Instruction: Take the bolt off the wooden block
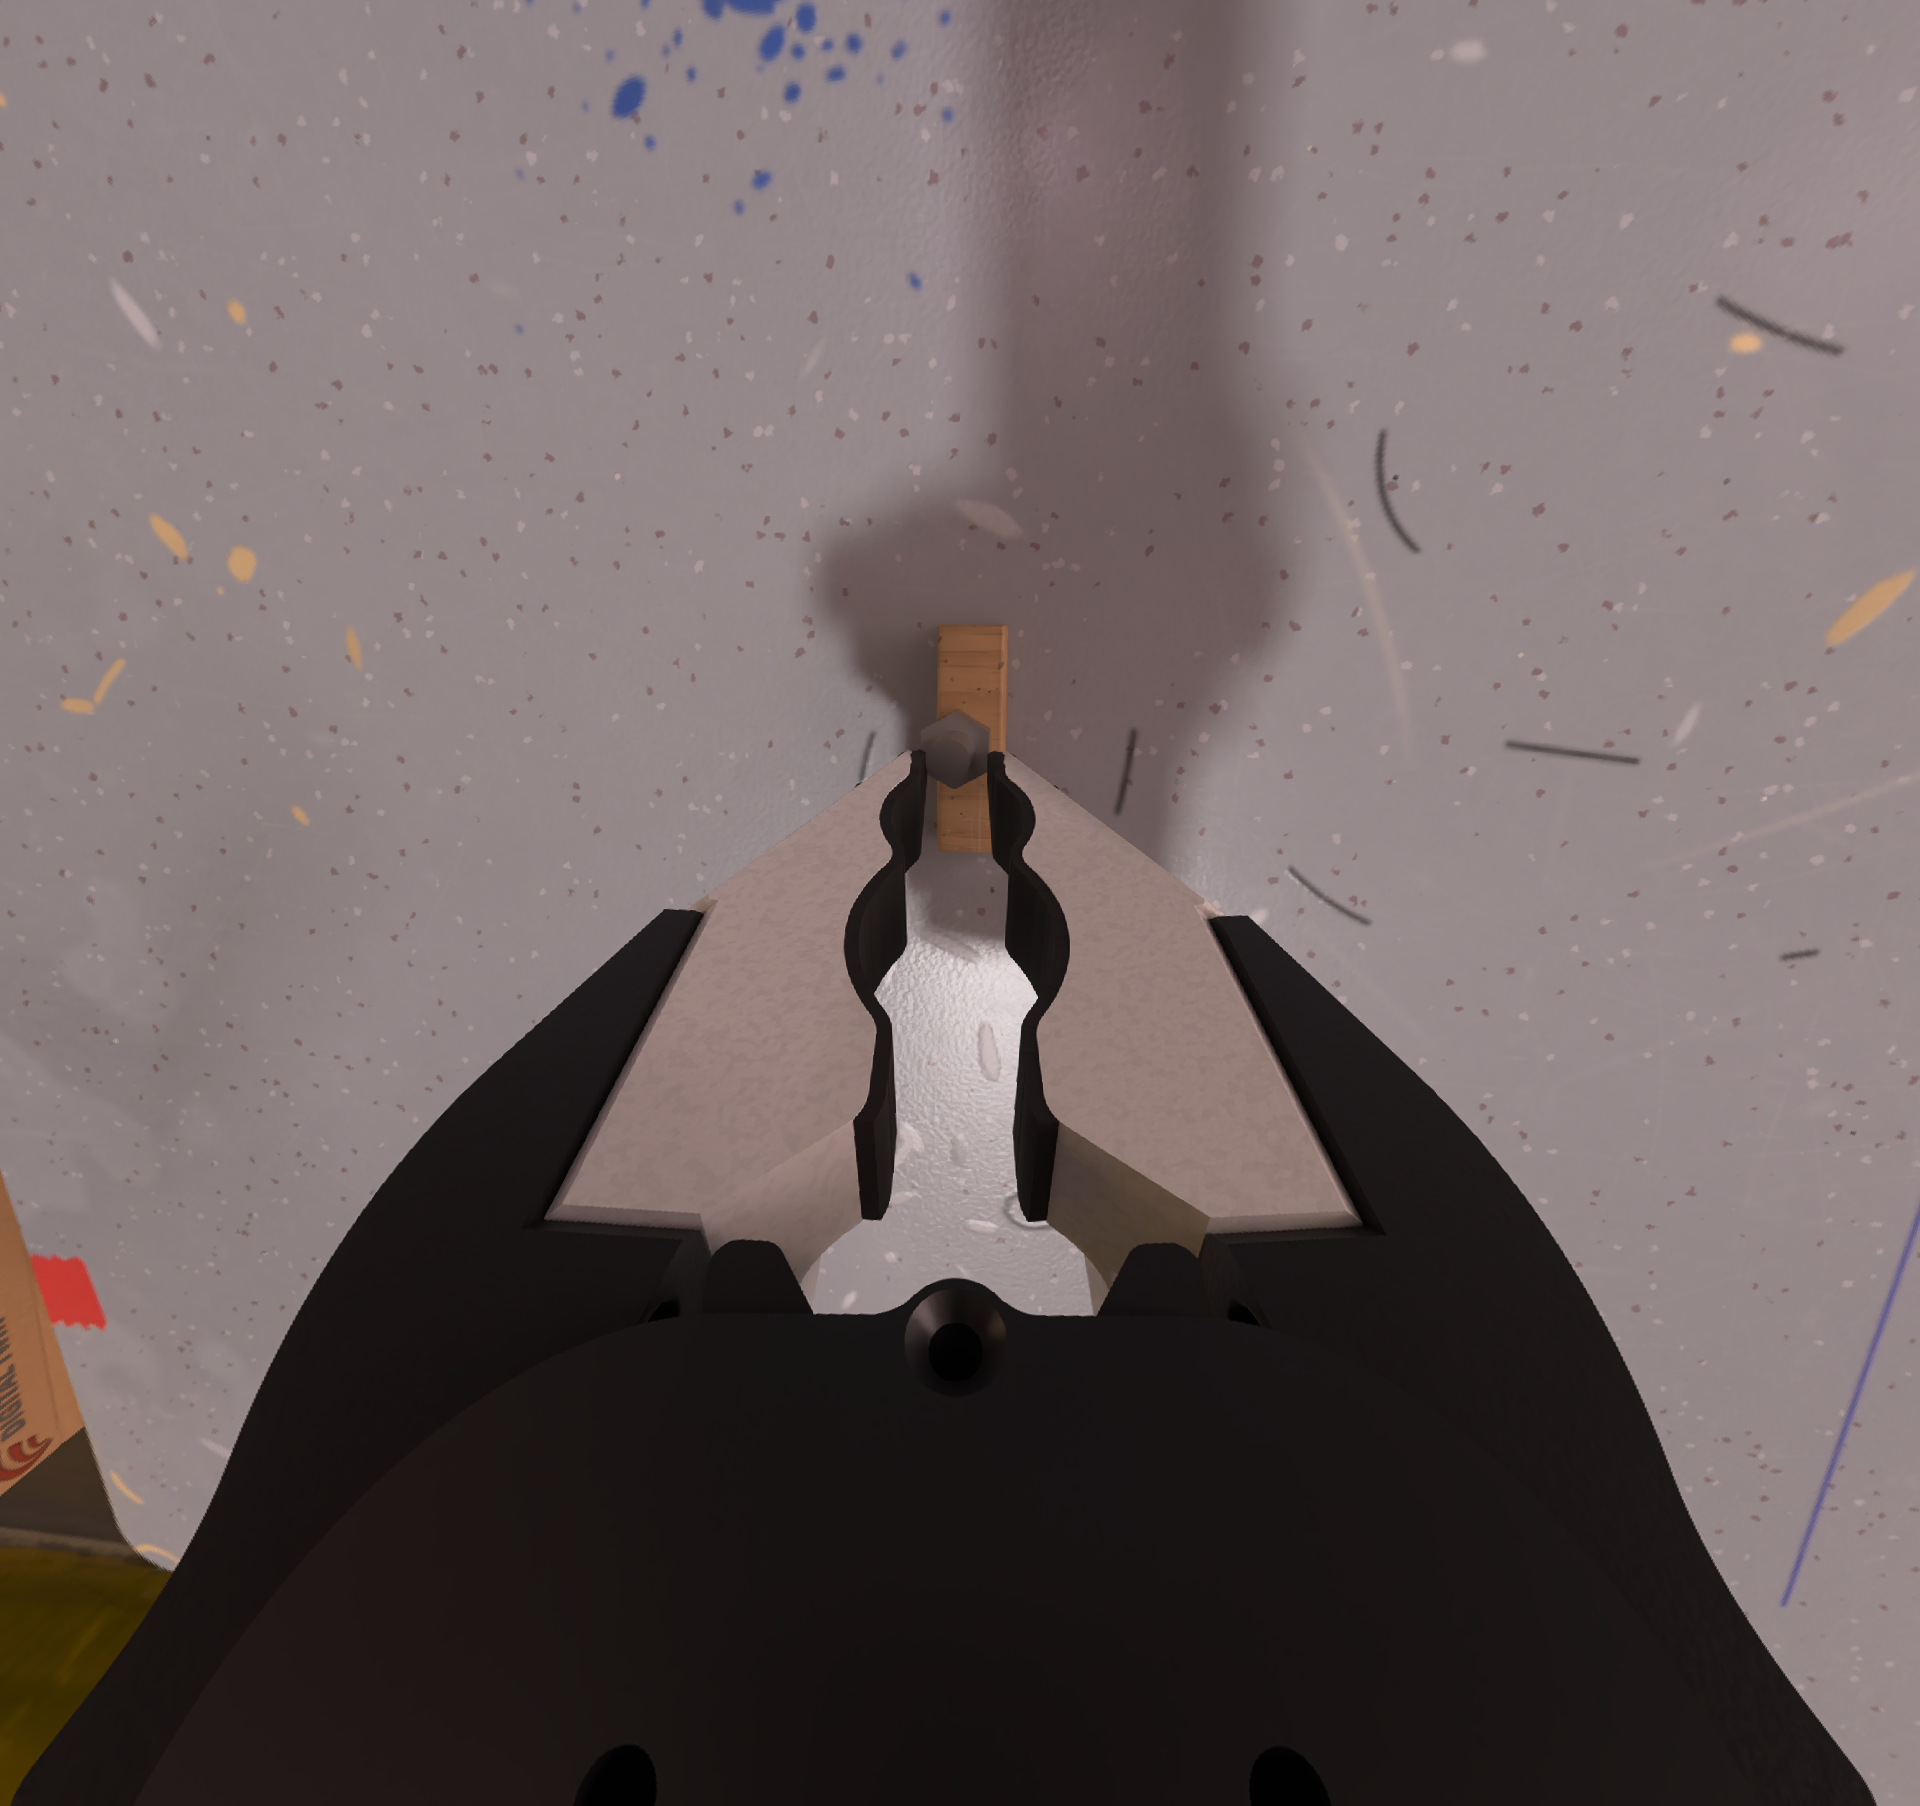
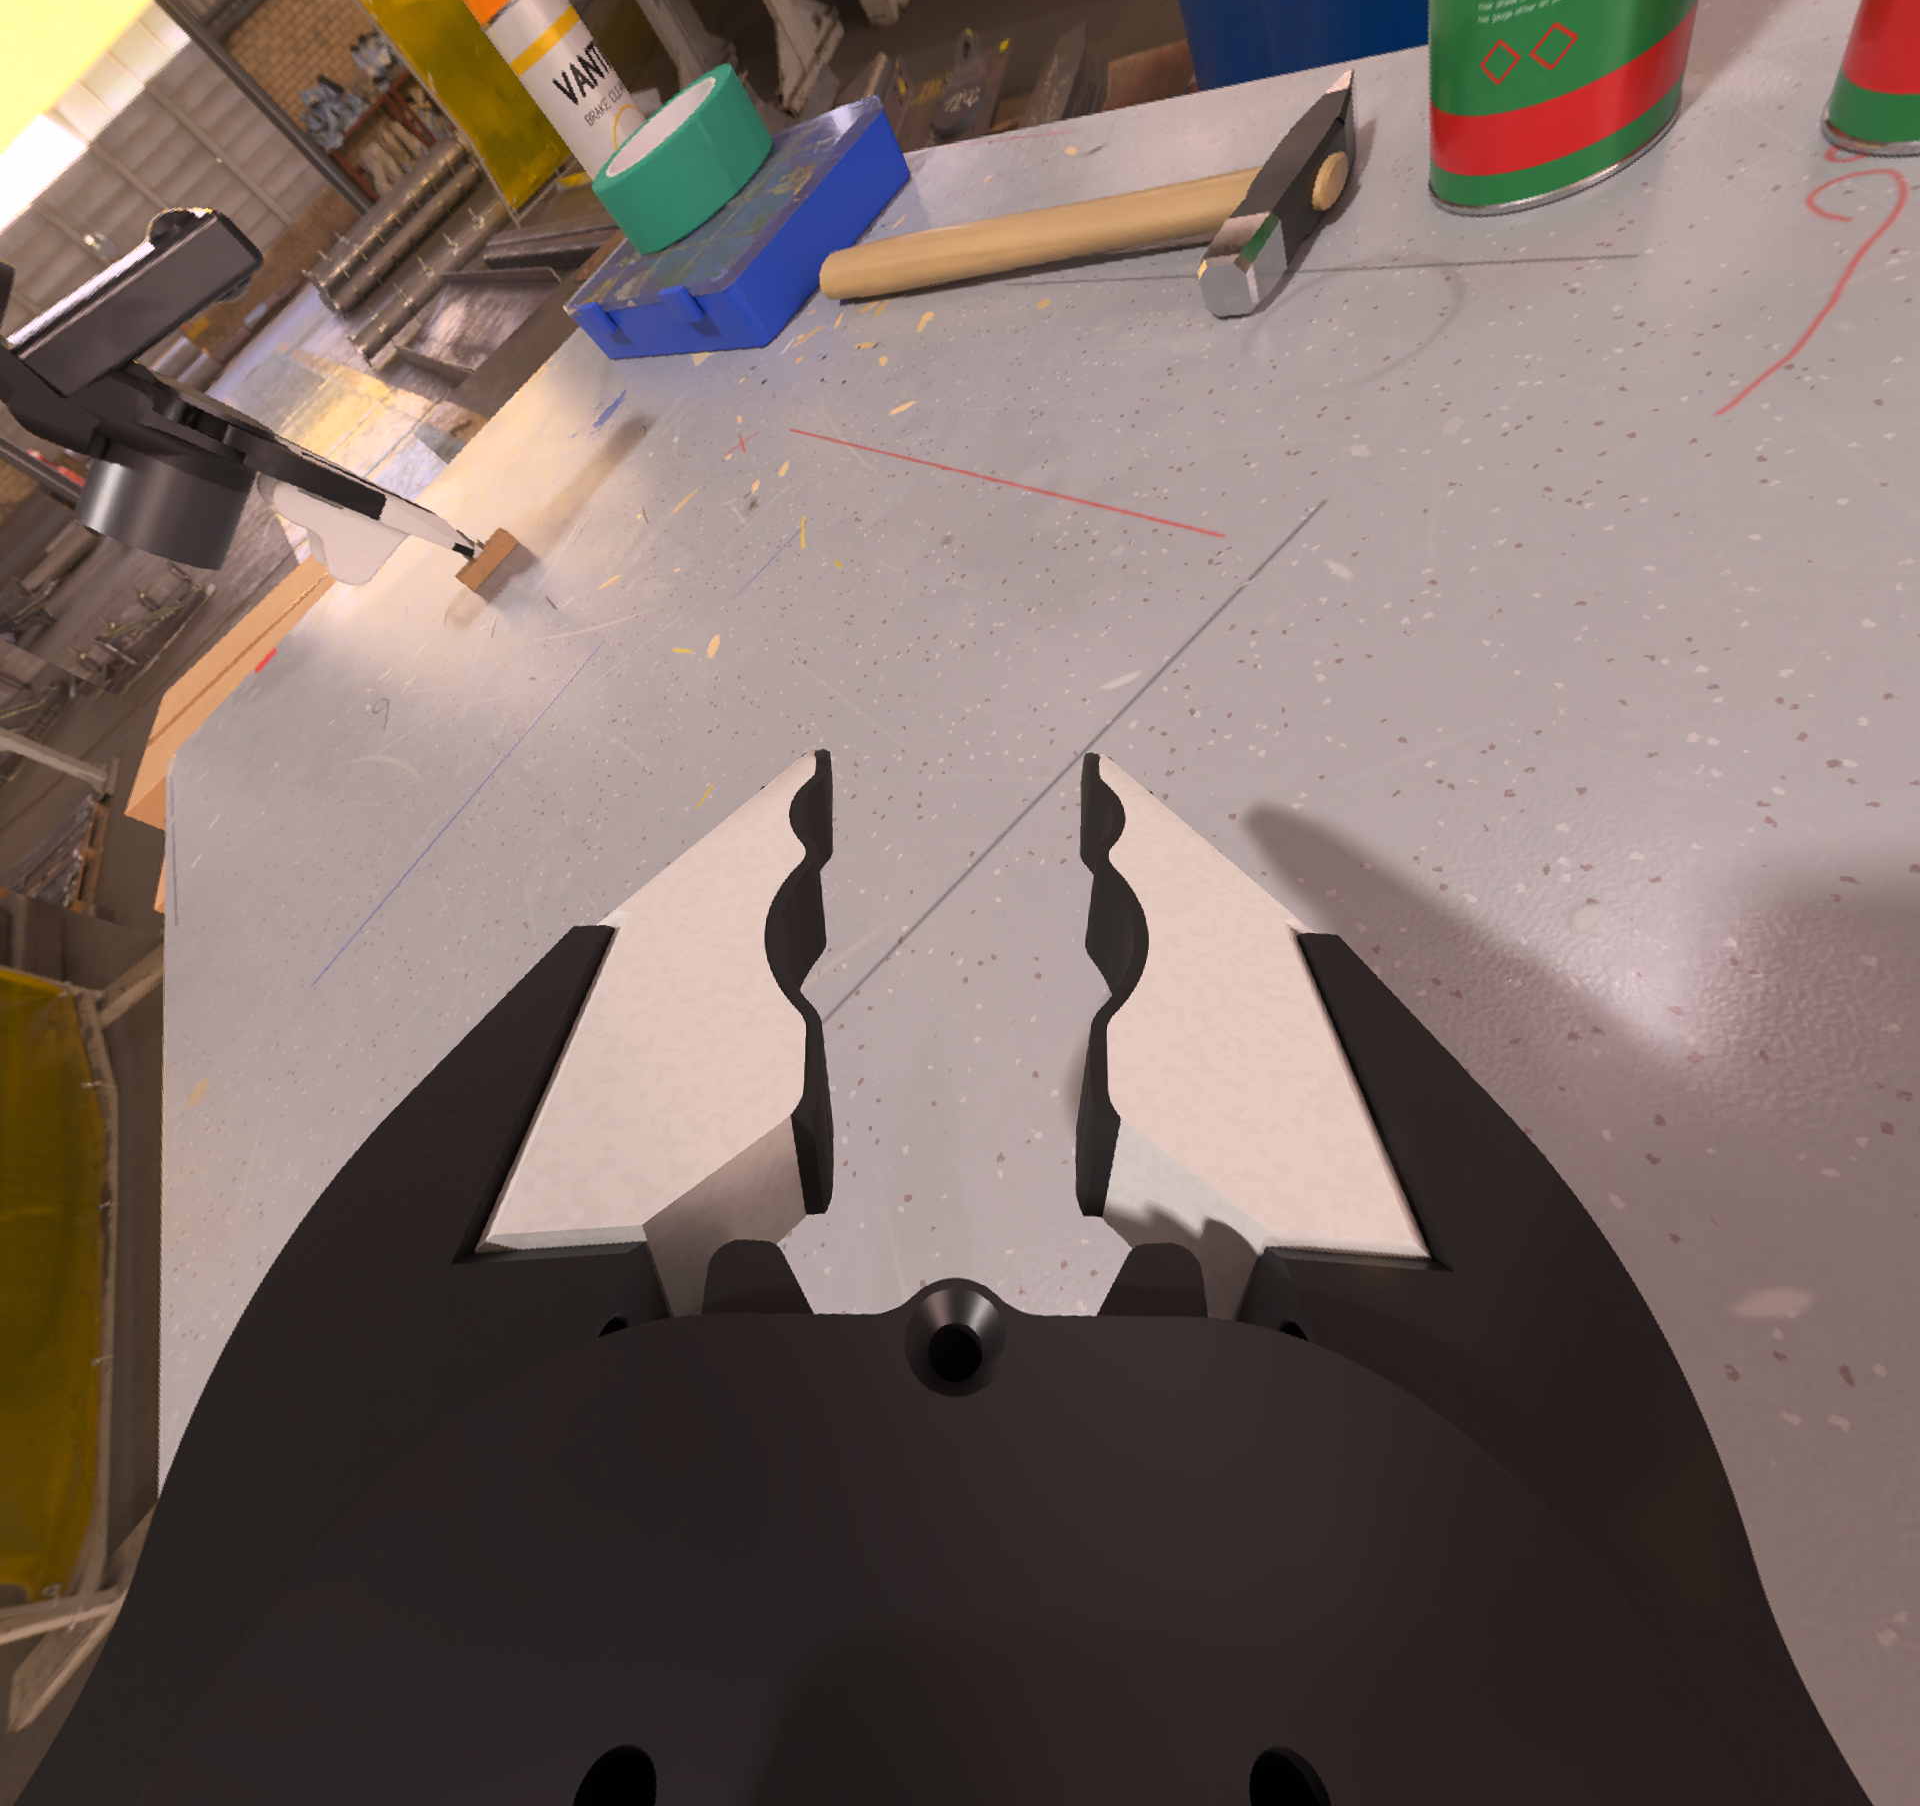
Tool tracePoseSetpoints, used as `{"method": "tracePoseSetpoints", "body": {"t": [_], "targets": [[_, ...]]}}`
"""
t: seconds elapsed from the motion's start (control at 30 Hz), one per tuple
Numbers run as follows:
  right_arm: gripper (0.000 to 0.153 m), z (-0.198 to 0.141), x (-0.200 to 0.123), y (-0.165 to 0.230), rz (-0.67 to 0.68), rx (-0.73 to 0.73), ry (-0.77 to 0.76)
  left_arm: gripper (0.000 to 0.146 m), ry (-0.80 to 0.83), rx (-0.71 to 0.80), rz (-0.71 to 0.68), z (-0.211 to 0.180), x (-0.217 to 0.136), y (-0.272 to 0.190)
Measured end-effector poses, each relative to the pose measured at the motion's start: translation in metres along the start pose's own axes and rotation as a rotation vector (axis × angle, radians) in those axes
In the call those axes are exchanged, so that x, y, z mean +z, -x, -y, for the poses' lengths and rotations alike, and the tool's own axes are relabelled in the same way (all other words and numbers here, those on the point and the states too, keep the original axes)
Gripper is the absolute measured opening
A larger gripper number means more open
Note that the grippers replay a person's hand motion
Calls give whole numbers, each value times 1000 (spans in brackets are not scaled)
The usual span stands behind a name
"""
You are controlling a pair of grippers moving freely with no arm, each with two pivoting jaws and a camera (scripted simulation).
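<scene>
A small wooden block (image 1: 971,678) lies on the grey speckled table. A grey hex-head bolt (image 1: 957,748) stands in it. My left gripper (image 1: 957,767) points down at the block, its two fingertips closed against either side of the bolt head. In the right wrist view the left gripper (image 2: 464,545) shows far left, its tips at the wooden block (image 2: 499,554); the bolt is hidden there. My right gripper (image 2: 956,769) is open and empty, above bare table well away from the block.
A hammer (image 2: 1039,239), a blue case (image 2: 790,250) with a green tape roll (image 2: 686,156) on it, a spray can (image 2: 530,21) and two green-red cans (image 2: 1558,42) stand at the table's far side. A cardboard box (image 1: 31,1361) is near the block. The table's edge (image 2: 166,821) runs along the left.
</scene>
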State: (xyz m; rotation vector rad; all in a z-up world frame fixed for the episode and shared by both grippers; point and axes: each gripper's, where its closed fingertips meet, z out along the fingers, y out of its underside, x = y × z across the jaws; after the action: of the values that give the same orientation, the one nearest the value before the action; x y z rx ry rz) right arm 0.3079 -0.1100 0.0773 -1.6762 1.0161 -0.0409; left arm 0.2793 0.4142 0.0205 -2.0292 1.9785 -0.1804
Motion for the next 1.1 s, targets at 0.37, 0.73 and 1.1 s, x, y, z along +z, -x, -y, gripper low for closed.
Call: {"method": "tracePoseSetpoints", "body": {"t": [0.37,0.73,1.1], "targets": [[47,5,-9,1,10,9,-23,11,-60,32,-24,1,-12,10],[46,4,-8,7,29,14,-20,11,-192,-15,-42,29,-53,7],[45,4,-10,5,25,19,-17,11,-292,100,0,66,-118,-36]]}}
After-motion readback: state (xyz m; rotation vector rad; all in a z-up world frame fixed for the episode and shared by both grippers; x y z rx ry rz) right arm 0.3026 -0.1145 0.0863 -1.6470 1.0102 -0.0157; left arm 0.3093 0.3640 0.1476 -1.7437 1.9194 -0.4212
